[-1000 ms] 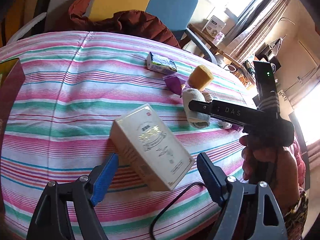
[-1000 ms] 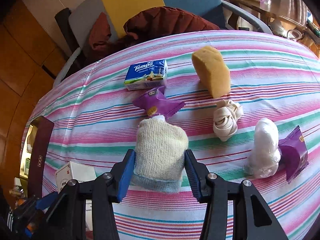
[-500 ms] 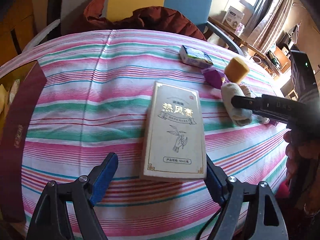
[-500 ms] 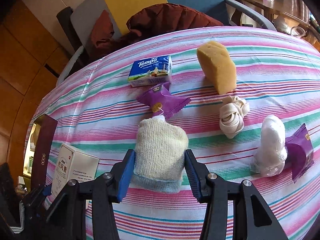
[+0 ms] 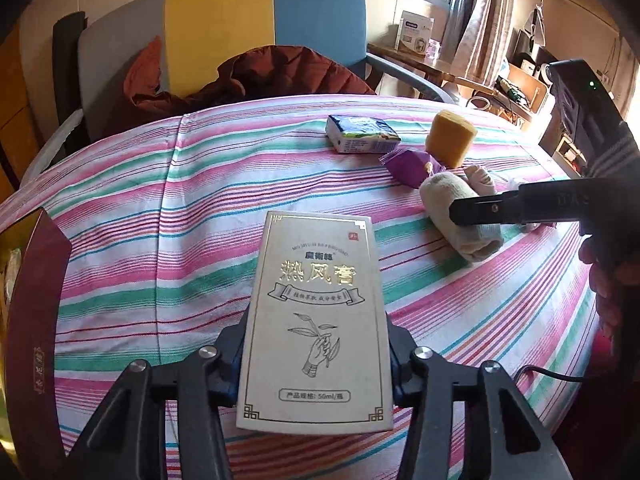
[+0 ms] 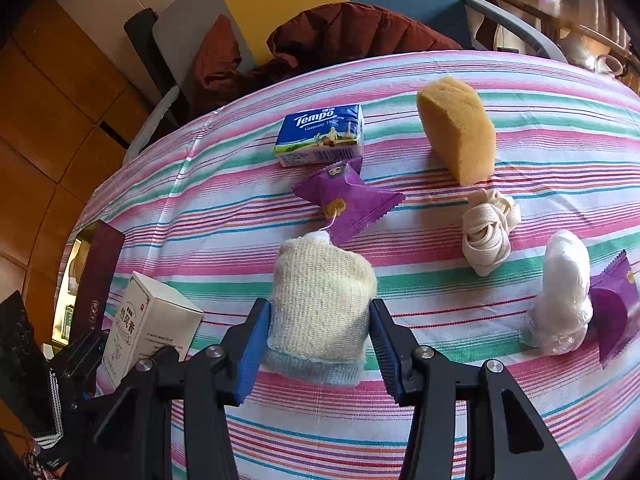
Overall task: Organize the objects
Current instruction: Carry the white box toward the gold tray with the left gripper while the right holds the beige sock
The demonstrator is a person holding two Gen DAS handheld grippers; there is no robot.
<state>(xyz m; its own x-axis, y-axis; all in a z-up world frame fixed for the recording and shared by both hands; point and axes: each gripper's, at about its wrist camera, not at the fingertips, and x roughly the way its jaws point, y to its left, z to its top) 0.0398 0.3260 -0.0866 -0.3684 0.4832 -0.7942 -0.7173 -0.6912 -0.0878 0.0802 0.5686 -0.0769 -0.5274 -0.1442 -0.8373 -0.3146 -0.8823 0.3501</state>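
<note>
Left wrist view: the left gripper [image 5: 316, 356] has its fingers clamped on the flanks of a cream box [image 5: 316, 320] with gold lettering, held face-up over the near edge of the striped surface [image 5: 160, 208]. Right wrist view: the right gripper [image 6: 318, 344] has its blue-padded fingers [image 6: 252, 350] pressed against both sides of a rolled sock [image 6: 320, 308], which sits low on the cloth near the near edge. Just beyond it a purple sachet [image 6: 348, 200] lies beside a Tempo tissue pack [image 6: 320, 136]. Toward the far edge stands a yellow sponge [image 6: 458, 128]; a bundle of cream strap [image 6: 488, 232] lies just in front of it. At the right edge a white plastic-wrapped bundle [image 6: 560, 296] touches a second purple sachet [image 6: 616, 308].
</note>
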